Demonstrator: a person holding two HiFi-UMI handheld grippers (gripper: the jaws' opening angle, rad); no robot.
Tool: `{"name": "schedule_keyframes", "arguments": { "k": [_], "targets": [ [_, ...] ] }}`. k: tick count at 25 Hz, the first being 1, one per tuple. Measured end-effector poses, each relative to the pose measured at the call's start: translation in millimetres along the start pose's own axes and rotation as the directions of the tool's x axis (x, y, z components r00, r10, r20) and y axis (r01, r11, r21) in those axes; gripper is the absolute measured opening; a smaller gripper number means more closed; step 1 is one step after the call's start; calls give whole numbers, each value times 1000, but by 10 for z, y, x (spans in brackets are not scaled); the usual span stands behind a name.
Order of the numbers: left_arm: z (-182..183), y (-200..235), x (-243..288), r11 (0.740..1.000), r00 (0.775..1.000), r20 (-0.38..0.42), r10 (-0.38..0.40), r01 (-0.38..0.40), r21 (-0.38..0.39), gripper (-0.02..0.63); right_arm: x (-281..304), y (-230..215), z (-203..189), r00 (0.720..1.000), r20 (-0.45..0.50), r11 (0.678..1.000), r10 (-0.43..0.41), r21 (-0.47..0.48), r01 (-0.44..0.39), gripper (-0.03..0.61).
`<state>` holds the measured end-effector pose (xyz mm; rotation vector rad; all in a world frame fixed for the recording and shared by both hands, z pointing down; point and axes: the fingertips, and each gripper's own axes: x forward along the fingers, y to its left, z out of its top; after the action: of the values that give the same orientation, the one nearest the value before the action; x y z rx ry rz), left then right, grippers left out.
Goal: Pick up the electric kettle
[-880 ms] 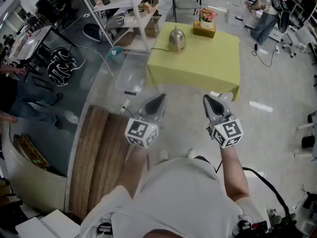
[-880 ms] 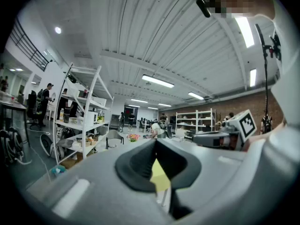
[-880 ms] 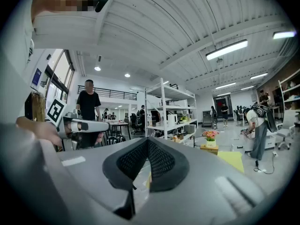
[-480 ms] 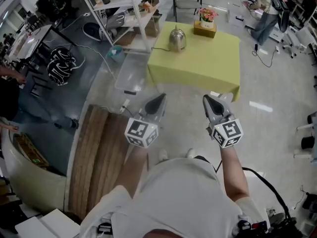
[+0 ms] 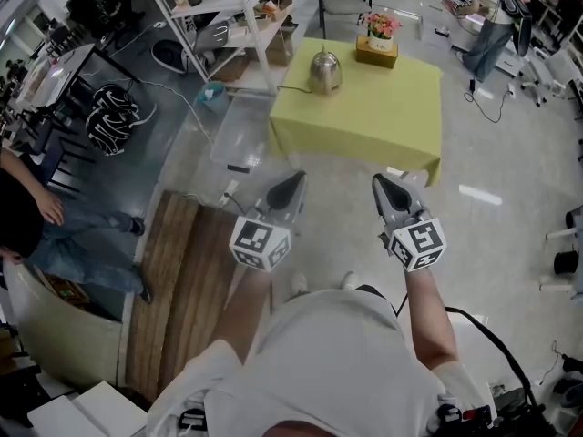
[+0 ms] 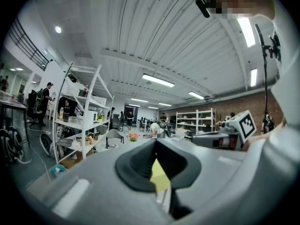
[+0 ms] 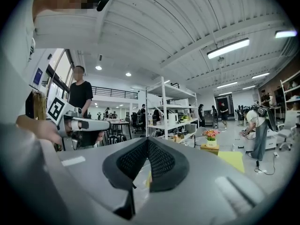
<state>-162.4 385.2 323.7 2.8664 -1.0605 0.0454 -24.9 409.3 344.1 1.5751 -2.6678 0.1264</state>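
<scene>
A silver electric kettle (image 5: 324, 71) stands upright on a table with a yellow-green cloth (image 5: 364, 116), near its far left side, a cord trailing off to the left. Both grippers are held level well short of the table, over the floor. My left gripper (image 5: 293, 184) is shut with nothing in it; in the left gripper view its dark pads (image 6: 140, 163) meet. My right gripper (image 5: 383, 186) is likewise shut and empty, its pads (image 7: 161, 161) closed together. The kettle is hidden behind the jaws in both gripper views.
A wooden box with a flower pot (image 5: 377, 45) sits at the table's far edge. A white shelf rack (image 5: 241, 25) and a clear plastic bin (image 5: 239, 133) stand left of the table. A wooden platform (image 5: 182, 280) lies at my left. A person (image 5: 36, 235) walks at far left.
Both grippers have stayed where they were. The person at the far left has moved further into view.
</scene>
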Motion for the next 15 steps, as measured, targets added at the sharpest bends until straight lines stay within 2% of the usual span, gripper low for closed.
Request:
{"name": "schedule_keyframes", "arguments": {
  "k": [9,15],
  "targets": [
    [-32,-25,133,1000,1000,-6,6,-6,4,3,0,-153,-27,1000,5,1000,2,-2,-2,5],
    [-72,-136,268,1000,1000,-1,23,-23,9,3,-34,-232,-69,998,0,997,67,-28,-67,5]
  ]
}}
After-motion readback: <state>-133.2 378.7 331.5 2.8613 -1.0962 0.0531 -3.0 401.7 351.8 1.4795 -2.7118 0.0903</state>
